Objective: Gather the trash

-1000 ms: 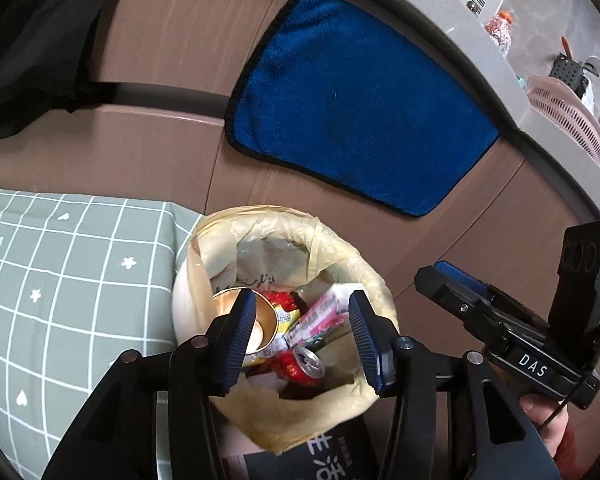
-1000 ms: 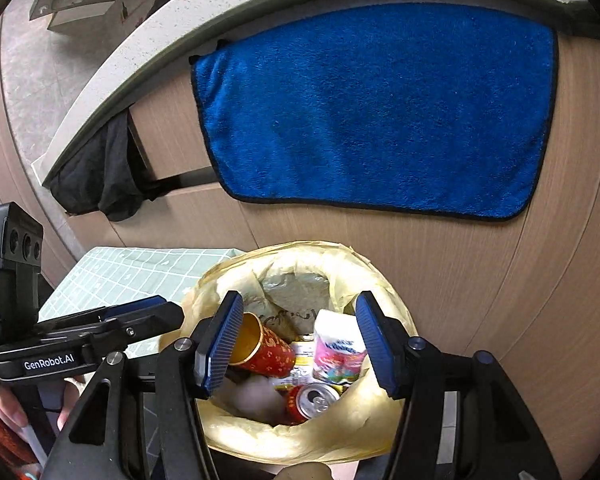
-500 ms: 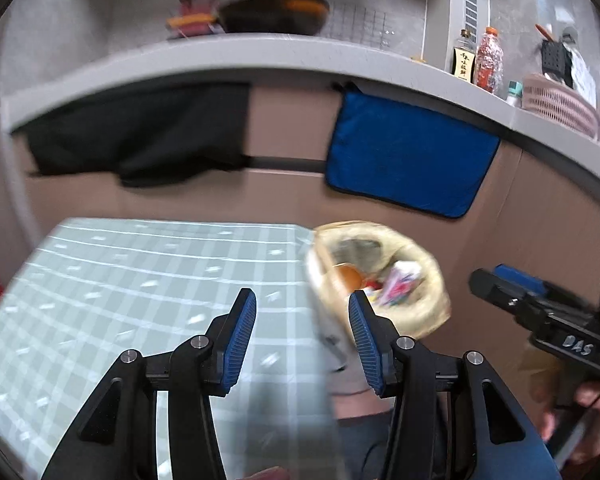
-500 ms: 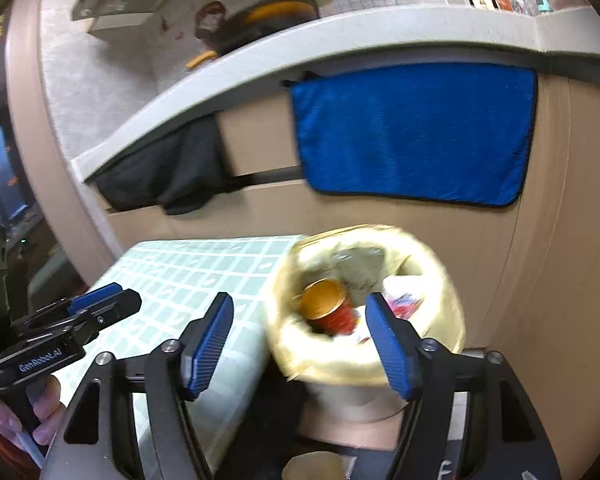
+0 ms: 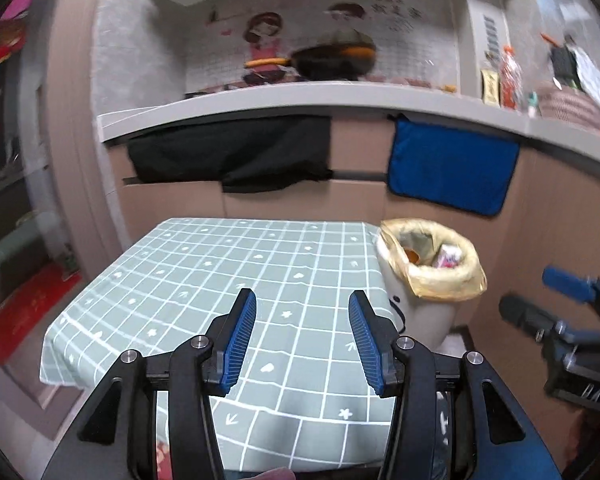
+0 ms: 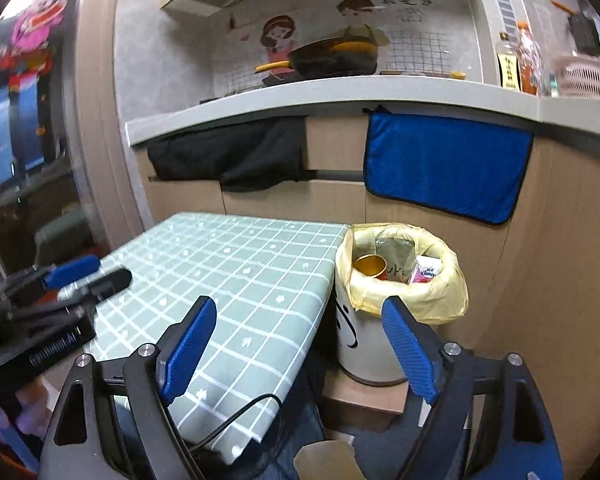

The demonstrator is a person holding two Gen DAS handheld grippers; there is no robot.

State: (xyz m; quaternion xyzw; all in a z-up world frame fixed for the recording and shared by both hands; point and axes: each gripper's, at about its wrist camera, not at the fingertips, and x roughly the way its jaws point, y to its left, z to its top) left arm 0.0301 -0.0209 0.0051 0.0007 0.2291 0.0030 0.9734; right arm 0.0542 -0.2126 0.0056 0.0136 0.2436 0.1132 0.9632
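Note:
A white trash bin (image 6: 364, 344) lined with a yellow bag (image 6: 440, 300) stands right of the table; it also shows in the left wrist view (image 5: 424, 320). Inside lie a gold-lined red cup (image 6: 370, 266) and a pink-and-white carton (image 6: 424, 272). My left gripper (image 5: 302, 340) is open and empty above the table's near part. My right gripper (image 6: 300, 352) is open and empty, held back from the bin, over the table's right edge. Each gripper shows in the other's view: the right one (image 5: 560, 312), the left one (image 6: 72, 280).
The table has a green checked cloth (image 5: 220, 280). Behind it are wooden cabinets with a black cloth (image 6: 236, 160) and a blue towel (image 6: 448, 168) hanging from the counter. A wok (image 6: 332, 58) and bottles (image 6: 528, 60) stand on the counter.
Both grippers have pulled back and up from just above the bin's mouth. The whole table and the counter have come into view. Both stay open and empty.

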